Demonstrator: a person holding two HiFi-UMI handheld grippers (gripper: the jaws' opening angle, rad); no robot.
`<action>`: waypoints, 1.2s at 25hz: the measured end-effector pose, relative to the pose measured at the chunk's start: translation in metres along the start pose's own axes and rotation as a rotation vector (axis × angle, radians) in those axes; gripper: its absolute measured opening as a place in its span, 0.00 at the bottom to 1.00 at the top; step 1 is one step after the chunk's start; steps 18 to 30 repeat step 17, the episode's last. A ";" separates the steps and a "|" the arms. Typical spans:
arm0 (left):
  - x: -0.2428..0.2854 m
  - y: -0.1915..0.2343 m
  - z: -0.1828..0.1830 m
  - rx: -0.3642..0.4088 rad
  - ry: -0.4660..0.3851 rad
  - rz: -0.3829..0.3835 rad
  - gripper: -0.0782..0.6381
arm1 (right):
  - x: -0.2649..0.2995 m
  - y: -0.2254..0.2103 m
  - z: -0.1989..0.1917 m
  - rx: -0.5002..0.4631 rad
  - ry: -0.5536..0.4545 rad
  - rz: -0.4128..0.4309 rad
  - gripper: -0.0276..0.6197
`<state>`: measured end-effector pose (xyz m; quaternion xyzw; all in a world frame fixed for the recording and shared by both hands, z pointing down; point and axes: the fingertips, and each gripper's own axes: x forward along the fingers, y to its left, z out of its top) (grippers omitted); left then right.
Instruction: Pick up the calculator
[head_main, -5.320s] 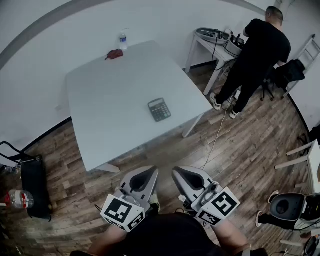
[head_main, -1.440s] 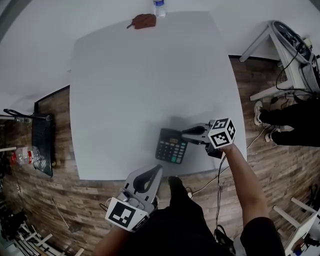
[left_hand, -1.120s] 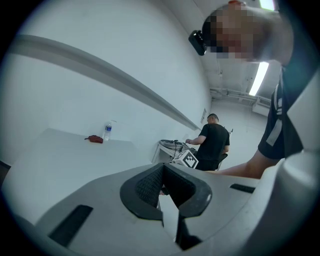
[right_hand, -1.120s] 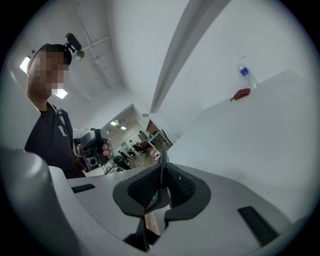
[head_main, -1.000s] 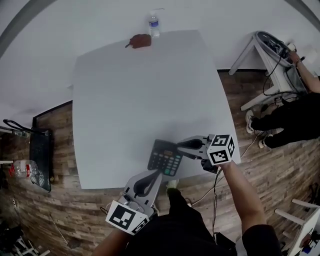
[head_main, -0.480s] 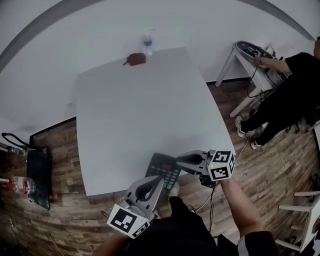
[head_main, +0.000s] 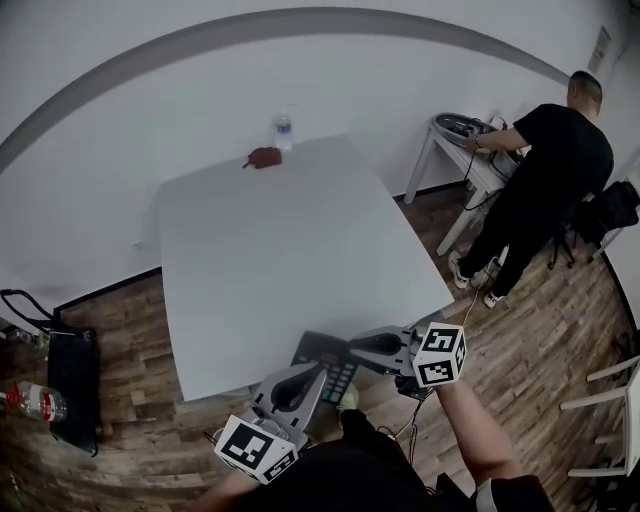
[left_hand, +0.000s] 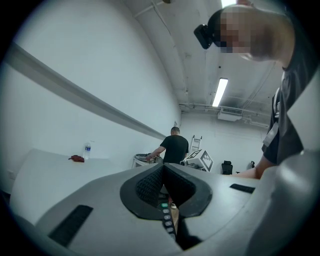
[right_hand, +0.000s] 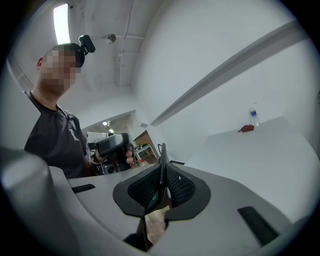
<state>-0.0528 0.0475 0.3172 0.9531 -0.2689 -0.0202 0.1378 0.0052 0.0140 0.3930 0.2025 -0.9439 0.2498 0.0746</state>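
Note:
The dark calculator (head_main: 322, 360) with green keys hangs off the table, past the near edge of the white table (head_main: 270, 250). My right gripper (head_main: 352, 352) is shut on its right edge. In the right gripper view the calculator (right_hand: 162, 152) stands edge-on, pinched between the two black pads of the right gripper (right_hand: 163, 169). My left gripper (head_main: 300, 378) sits just below and left of the calculator, apart from it. In the left gripper view the left gripper (left_hand: 163, 168) has its pads meeting with nothing between them, and a strip of calculator keys (left_hand: 165, 216) shows beneath.
A water bottle (head_main: 283, 131) and a small reddish-brown item (head_main: 265, 157) sit at the table's far edge. A person in black (head_main: 545, 150) stands at a side table (head_main: 450, 140) to the right. A black bag (head_main: 70, 380) and a bottle (head_main: 30, 402) lie on the wooden floor at left.
The right gripper has carried the calculator off the table and back toward me, past the near edge. Both grippers have risen and drawn back; the left stays shut and empty.

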 end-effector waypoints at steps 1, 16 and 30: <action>-0.007 -0.005 0.003 0.005 -0.007 -0.009 0.12 | -0.001 0.010 0.001 -0.013 -0.005 -0.008 0.11; -0.058 -0.041 0.028 0.048 -0.086 -0.055 0.12 | -0.009 0.089 0.020 -0.137 -0.059 -0.070 0.11; -0.060 -0.041 0.029 0.046 -0.088 -0.053 0.12 | -0.008 0.091 0.020 -0.136 -0.059 -0.071 0.11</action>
